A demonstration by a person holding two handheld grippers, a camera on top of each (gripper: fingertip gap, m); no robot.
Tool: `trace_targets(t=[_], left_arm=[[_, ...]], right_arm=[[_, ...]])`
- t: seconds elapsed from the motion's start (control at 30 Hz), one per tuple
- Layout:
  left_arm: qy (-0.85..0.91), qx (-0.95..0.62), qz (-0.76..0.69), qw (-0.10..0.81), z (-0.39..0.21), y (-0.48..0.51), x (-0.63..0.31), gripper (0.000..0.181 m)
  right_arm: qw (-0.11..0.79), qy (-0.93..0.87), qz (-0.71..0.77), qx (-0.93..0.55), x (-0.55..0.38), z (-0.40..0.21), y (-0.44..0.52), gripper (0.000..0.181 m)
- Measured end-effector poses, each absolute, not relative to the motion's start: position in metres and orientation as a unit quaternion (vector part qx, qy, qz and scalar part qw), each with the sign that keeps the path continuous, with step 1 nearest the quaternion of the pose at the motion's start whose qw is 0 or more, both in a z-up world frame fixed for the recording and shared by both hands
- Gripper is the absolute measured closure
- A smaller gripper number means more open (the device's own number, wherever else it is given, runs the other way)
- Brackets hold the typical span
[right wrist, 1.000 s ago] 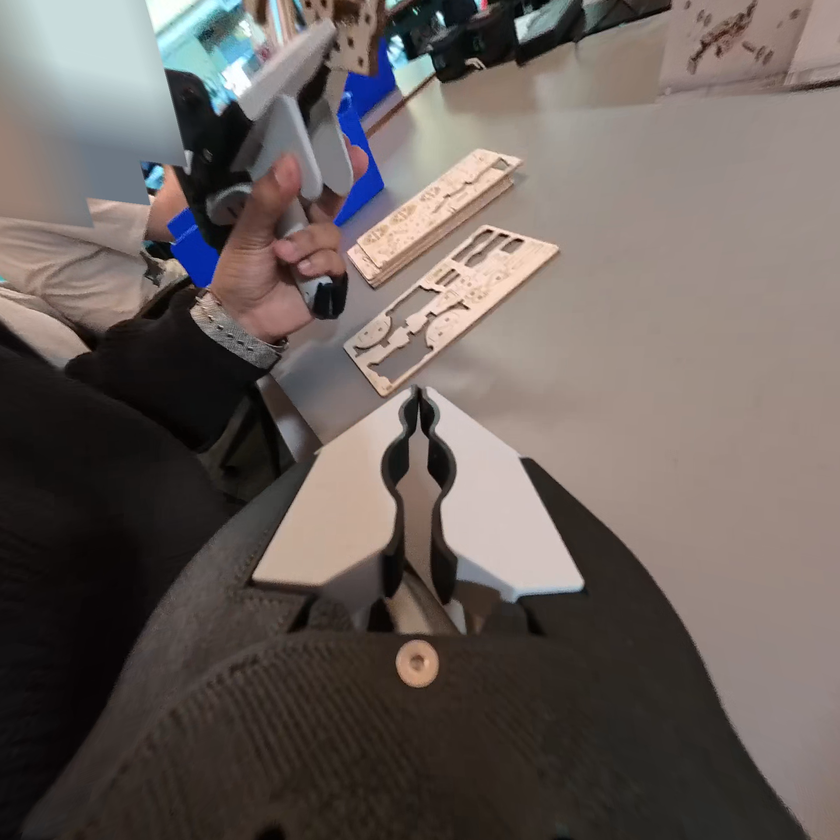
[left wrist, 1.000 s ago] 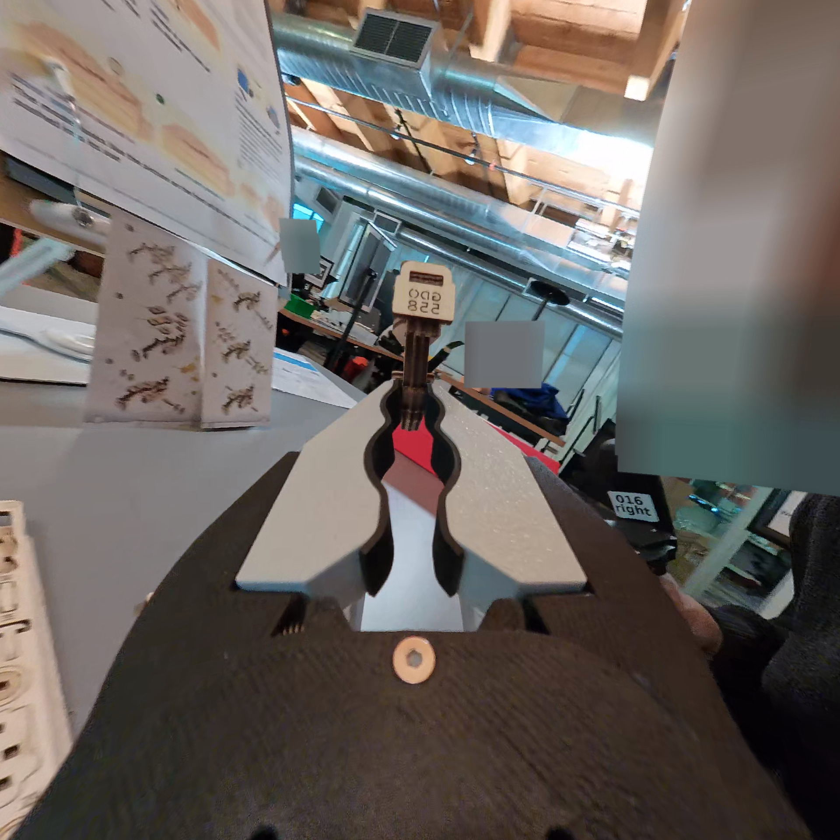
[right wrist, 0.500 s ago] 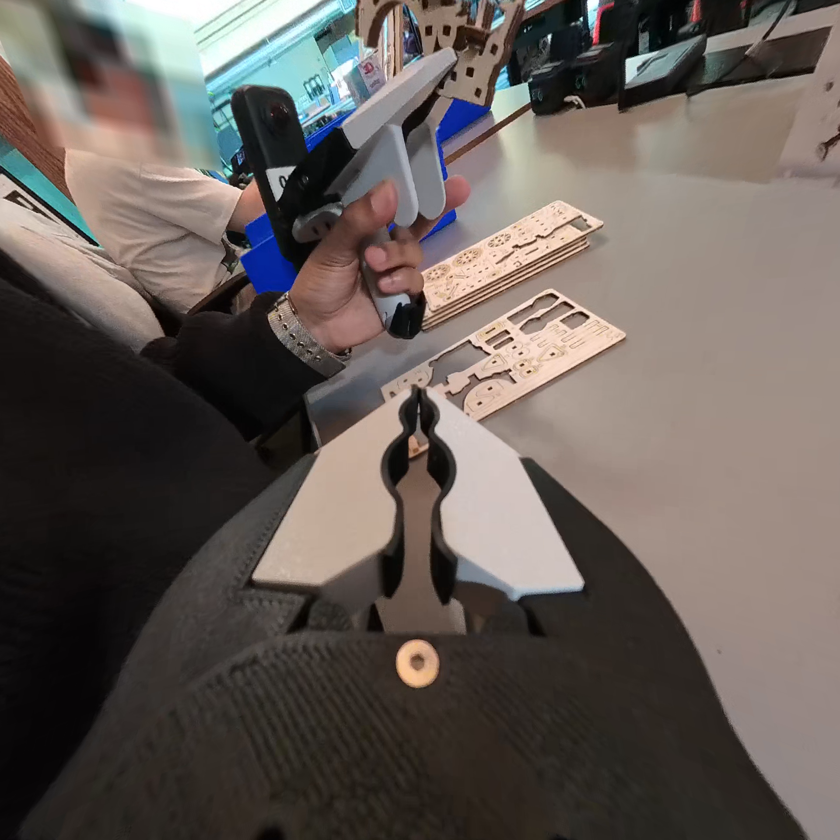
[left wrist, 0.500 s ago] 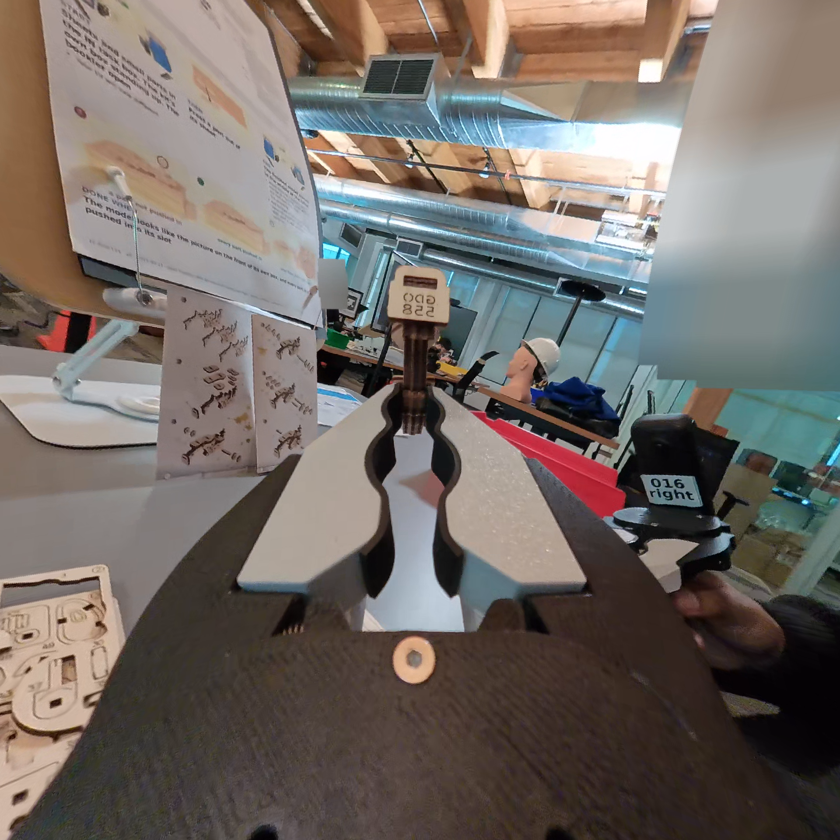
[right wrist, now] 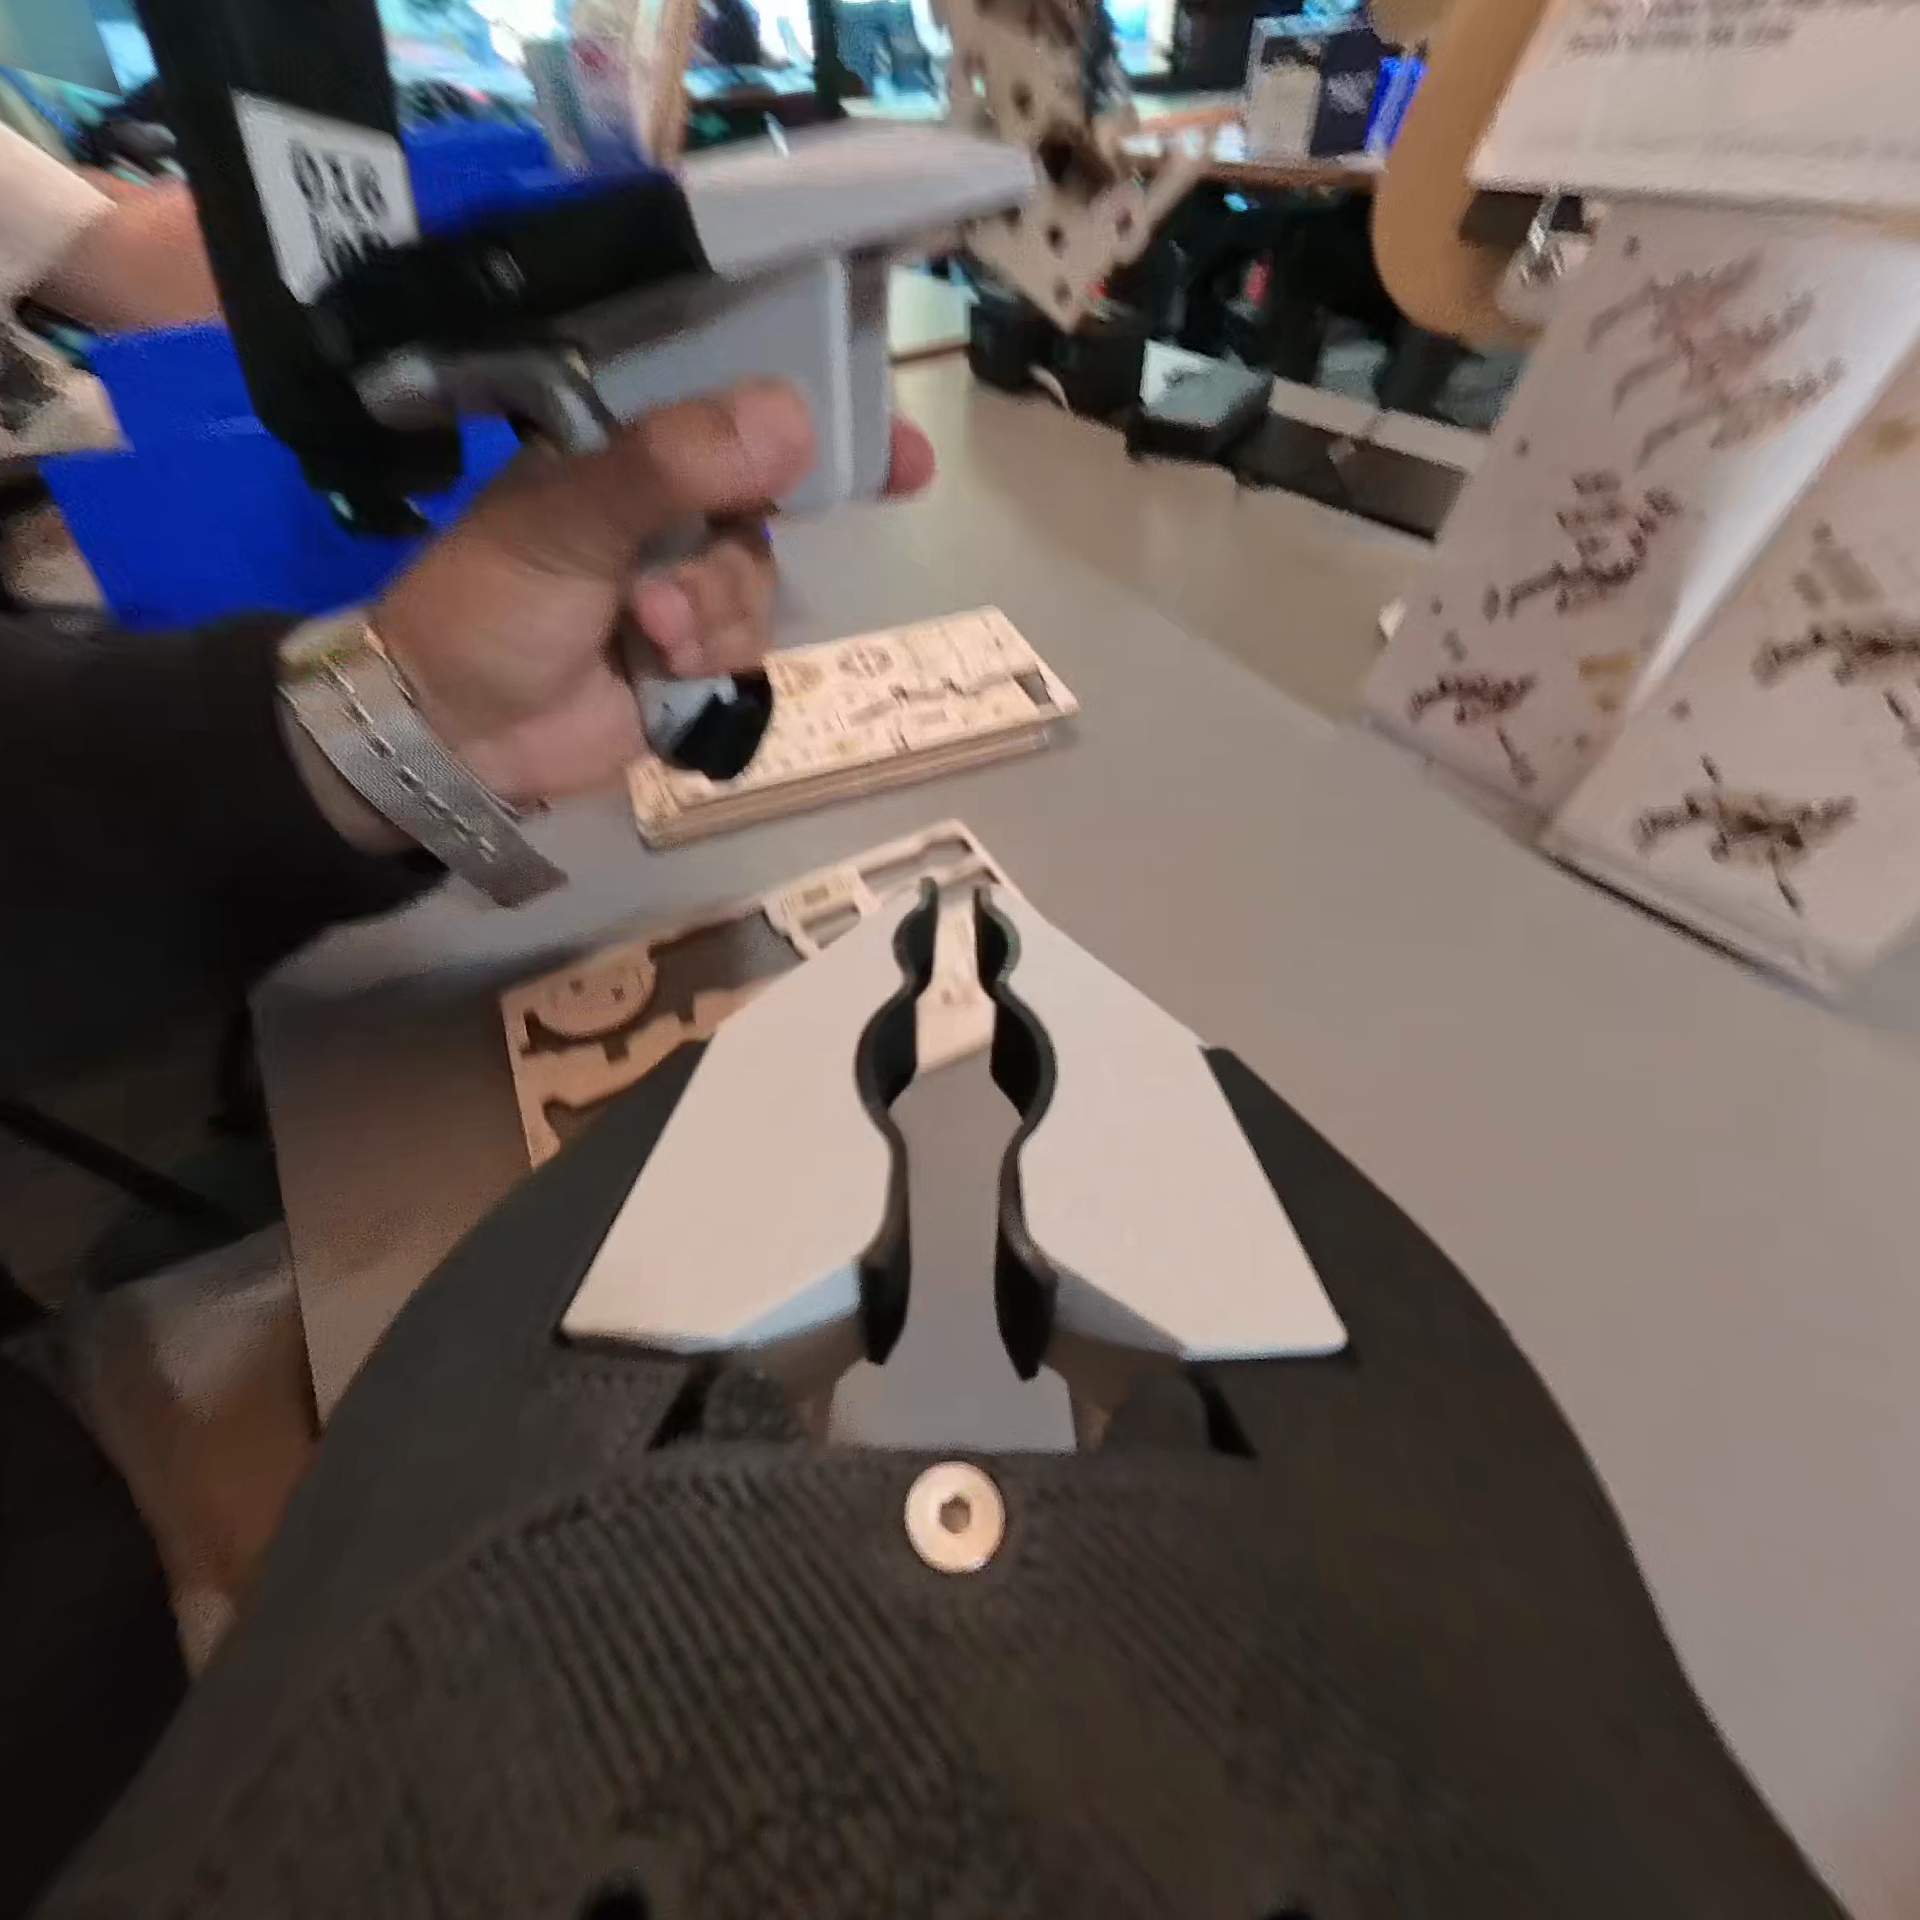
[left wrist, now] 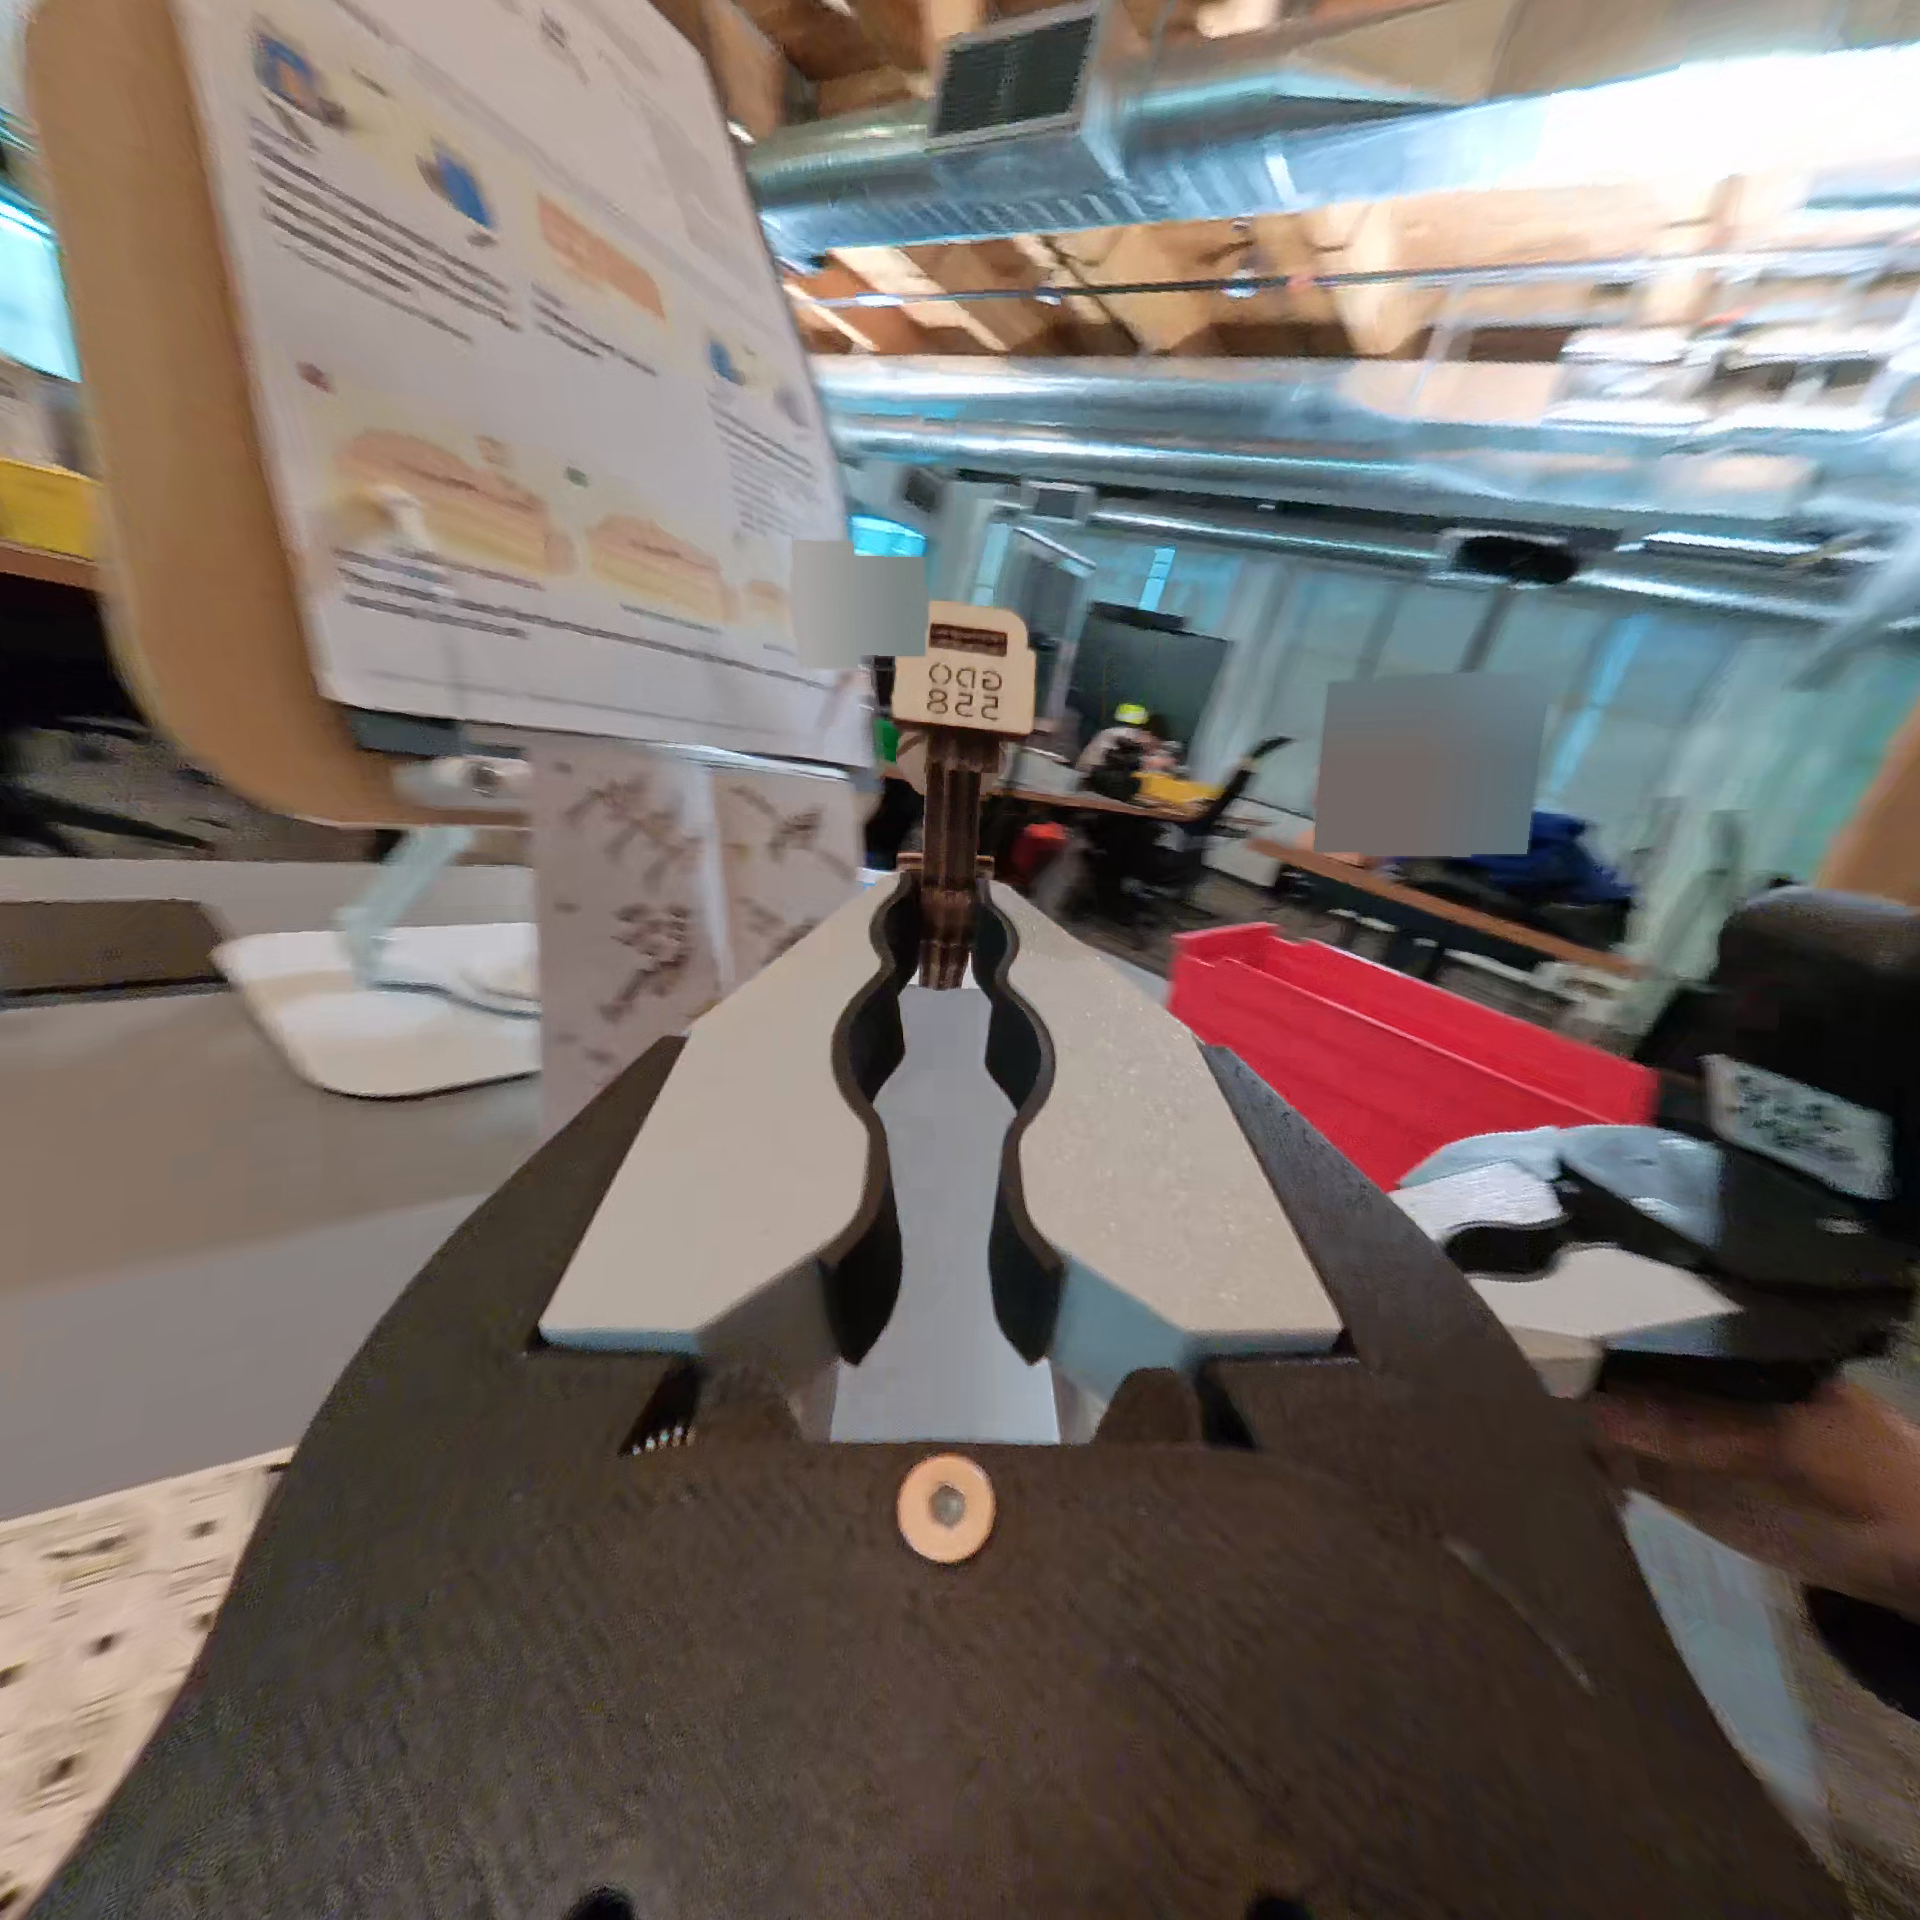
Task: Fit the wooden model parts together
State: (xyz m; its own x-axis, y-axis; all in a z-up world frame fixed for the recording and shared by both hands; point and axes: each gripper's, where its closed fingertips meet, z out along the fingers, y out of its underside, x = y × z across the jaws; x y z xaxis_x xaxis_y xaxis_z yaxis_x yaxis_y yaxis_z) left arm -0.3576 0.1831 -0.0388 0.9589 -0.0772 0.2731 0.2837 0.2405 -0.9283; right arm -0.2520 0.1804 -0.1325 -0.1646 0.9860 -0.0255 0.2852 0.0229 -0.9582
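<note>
My left gripper [left wrist: 948, 896] is shut on a dark wooden model part [left wrist: 961, 800] with a pale tab on top, held upright in the air. In the right wrist view the left gripper [right wrist: 1013, 182] is held in a hand above the table, with a pale perforated wooden piece [right wrist: 1070, 177] at its tips. My right gripper [right wrist: 954, 906] is empty, its tips a narrow gap apart, just above a cut-out wooden sheet [right wrist: 634, 1023]. A stack of wooden part sheets [right wrist: 894, 707] lies beyond it. The right gripper [left wrist: 1538, 1236] also shows low at the right of the left wrist view.
A grey table [right wrist: 1455, 1195] holds everything. An instruction board [left wrist: 499, 364] stands on a white base [left wrist: 384, 1023]. A folded picture leaflet [right wrist: 1662, 623] stands at the right. A red bin [left wrist: 1382, 1039] and a blue bin [right wrist: 208, 499] sit at the table's edges. Another sheet [left wrist: 94, 1600] lies near me. Tip to tip, the grippers are about 15 centimetres apart.
The left gripper has come nearer to the board, still holding the part. The right gripper has swung over the cut-out sheet, and its tips have parted slightly.
</note>
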Motion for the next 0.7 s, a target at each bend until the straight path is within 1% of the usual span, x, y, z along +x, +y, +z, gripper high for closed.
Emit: trace_targets(t=[0.03, 0.13, 0.17, 0.3, 0.43, 0.6, 0.7], left_arm=[[-0.091, -0.602, -0.095, 0.787, -0.038, 0.182, -0.363, 0.174], [-0.106, -0.596, -0.106, 0.789, -0.047, 0.172, -0.359, 0.174], [-0.107, -0.596, -0.119, 0.787, -0.052, 0.170, -0.355, 0.174], [-0.116, -0.583, -0.172, 0.786, -0.054, 0.163, -0.358, 0.174], [-0.078, -0.611, -0.161, 0.771, -0.059, 0.166, -0.362, 0.174], [-0.094, -0.607, -0.188, 0.766, -0.066, 0.170, -0.373, 0.174], [-0.102, -0.601, -0.206, 0.765, -0.067, 0.170, -0.374, 0.174]], right_arm=[[0.377, -0.609, 0.477, -0.509, -0.261, -0.124, 0.178, 0.170], [0.391, -0.629, 0.459, -0.491, -0.283, -0.120, 0.181, 0.166], [0.389, -0.635, 0.452, -0.491, -0.288, -0.125, 0.182, 0.163], [0.356, -0.655, 0.434, -0.505, -0.281, -0.159, 0.180, 0.163], [0.378, -0.678, 0.386, -0.498, -0.276, -0.171, 0.195, 0.161], [0.308, -0.703, 0.373, -0.521, -0.282, -0.193, 0.192, 0.155], [0.298, -0.725, 0.344, -0.517, -0.282, -0.203, 0.188, 0.152]])
